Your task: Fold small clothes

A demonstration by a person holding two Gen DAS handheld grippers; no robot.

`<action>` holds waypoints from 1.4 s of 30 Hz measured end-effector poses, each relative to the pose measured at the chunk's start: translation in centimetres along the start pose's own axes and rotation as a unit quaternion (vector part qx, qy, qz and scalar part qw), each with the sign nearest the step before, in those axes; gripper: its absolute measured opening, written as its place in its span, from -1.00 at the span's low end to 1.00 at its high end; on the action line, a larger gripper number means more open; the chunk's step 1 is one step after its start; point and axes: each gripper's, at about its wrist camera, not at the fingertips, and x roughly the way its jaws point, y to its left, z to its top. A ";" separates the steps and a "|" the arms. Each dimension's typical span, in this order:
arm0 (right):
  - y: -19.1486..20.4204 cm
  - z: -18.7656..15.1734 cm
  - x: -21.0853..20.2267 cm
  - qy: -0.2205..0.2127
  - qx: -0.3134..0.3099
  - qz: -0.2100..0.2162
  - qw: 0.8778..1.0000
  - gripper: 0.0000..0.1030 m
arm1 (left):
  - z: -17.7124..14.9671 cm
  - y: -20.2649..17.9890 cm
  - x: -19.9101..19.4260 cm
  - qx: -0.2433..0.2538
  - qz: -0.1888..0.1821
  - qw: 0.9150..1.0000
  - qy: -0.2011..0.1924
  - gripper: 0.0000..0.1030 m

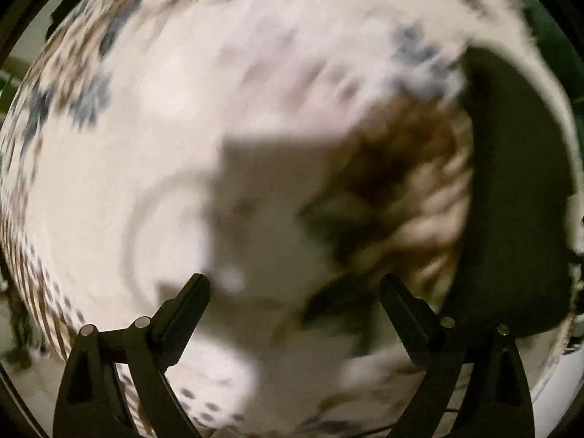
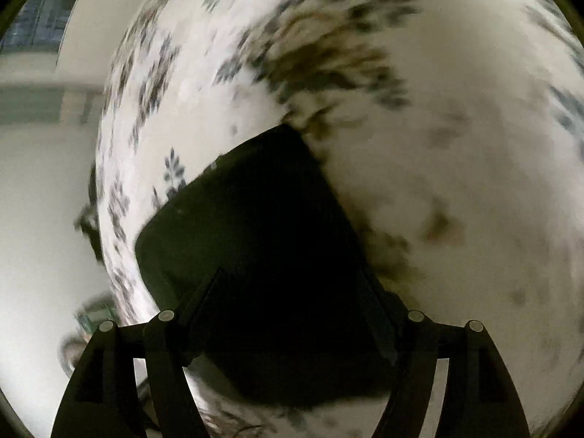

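Dark fabric, one small garment, lying flat on a white surface printed with blue and brown floral motifs; seen at the right edge of the left wrist view, directly ahead in the right. Likely light, soft, limp; best taken at a corner or hem. Left gripper: jaws spread, nothing between. Right gripper: jaws spread over the garment, fingers lost against the dark cloth, contact not discernible. Heavy blur; garment type, seams and far edge indistinct
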 end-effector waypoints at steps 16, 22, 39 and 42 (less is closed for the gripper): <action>-2.7 1.8 -1.5 0.005 0.005 0.000 1.000 0.03 | 1.5 -0.3 3.4 -0.002 0.030 0.999 0.038 1.00; -6.6 -4.1 1.2 0.084 0.070 0.029 0.994 0.12 | 1.6 -1.5 1.2 -0.011 0.042 0.999 0.013 1.00; -12.5 -11.9 -1.3 0.022 0.267 0.110 0.957 0.33 | 2.9 -6.7 -4.3 0.027 -0.009 0.999 -0.046 1.00; -12.4 -12.0 1.8 0.028 0.312 0.173 0.934 0.37 | 2.7 -7.3 -3.7 0.026 -0.006 0.999 -0.044 1.00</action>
